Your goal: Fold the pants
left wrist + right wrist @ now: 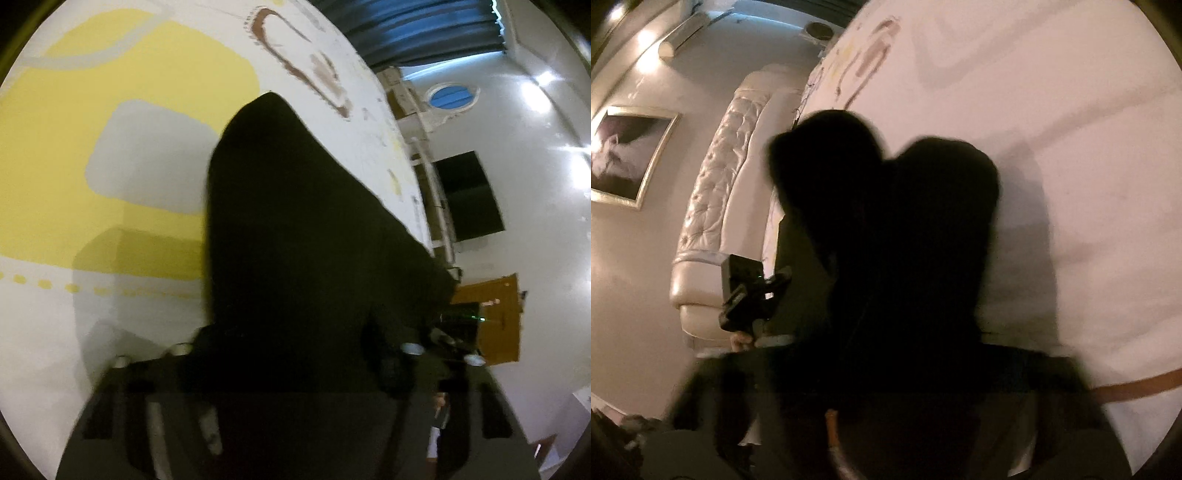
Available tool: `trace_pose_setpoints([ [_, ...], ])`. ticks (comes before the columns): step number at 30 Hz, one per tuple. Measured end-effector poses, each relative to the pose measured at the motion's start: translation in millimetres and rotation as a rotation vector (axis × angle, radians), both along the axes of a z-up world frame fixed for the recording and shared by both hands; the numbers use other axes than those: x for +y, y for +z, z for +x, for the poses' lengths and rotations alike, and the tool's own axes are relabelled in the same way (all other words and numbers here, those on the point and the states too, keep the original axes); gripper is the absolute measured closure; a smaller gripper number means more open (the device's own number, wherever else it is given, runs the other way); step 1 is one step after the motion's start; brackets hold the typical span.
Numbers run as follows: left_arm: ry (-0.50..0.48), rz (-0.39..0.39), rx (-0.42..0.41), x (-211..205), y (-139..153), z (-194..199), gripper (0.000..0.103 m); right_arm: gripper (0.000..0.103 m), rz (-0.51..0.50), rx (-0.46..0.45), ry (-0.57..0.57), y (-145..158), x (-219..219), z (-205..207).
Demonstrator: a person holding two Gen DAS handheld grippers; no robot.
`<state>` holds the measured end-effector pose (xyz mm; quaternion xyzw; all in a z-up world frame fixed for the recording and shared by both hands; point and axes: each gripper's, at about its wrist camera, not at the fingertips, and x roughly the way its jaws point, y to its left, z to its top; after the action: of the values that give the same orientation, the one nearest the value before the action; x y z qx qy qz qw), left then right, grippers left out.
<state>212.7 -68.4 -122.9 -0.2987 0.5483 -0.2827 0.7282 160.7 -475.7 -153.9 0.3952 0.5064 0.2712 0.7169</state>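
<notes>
Left wrist view, from left to right: we see the bedspread [122, 155], white with yellow patches, then the black pants [295, 229] rising from the left gripper [295, 354] and tapering to a point over the bed; at far right lie the room wall and a wooden door [495, 317]. The dark cloth covers the fingers entirely, so we cannot tell how the jaws stand, though the cloth appears to issue from between them, which we judge consistent with a pinch on one edge.

Right wrist view, from left to right: we see a framed picture [628, 155], a tufted headboard [716, 192], then the other handheld device [750, 291], and the pants [908, 240] draped forward from the right gripper [905, 369] against the white sheet [1089, 147]. Here too the fingers are hidden and blurred; the closure cannot be read.

We judge that both tools hold the garment lifted by one end so it hangs straight before being laid down for a fold.
</notes>
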Motion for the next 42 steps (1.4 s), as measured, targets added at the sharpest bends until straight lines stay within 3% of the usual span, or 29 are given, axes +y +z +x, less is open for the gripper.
trace_pose_setpoints([
  [3,0.005,0.011,-0.008,2.3,-2.1,-2.0,0.067,0.064,0.022,-0.021,-0.008,-1.5,0.9,-5.2],
  [9,0.017,0.038,-0.031,2.5,8.1,1.8,0.075,0.067,0.036,-0.055,-0.023,1.8,6.8,4.5],
  [17,0.080,0.062,-0.064,47.8,21.7,32.1,0.075,0.067,0.085,-0.066,0.011,-3.3,48.8,55.1],
  [26,0.132,0.069,-0.055,113.0,15.9,62.8,0.075,0.067,0.126,-0.062,0.060,-6.6,101.7,109.9],
  [37,0.108,0.037,-0.065,125.9,5.8,59.0,0.073,0.067,0.160,-0.064,0.048,-12.8,104.2,111.4],
  [42,0.098,0.051,-0.085,120.6,7.1,65.8,0.063,0.062,0.173,-0.074,0.032,-11.9,105.0,110.3],
])
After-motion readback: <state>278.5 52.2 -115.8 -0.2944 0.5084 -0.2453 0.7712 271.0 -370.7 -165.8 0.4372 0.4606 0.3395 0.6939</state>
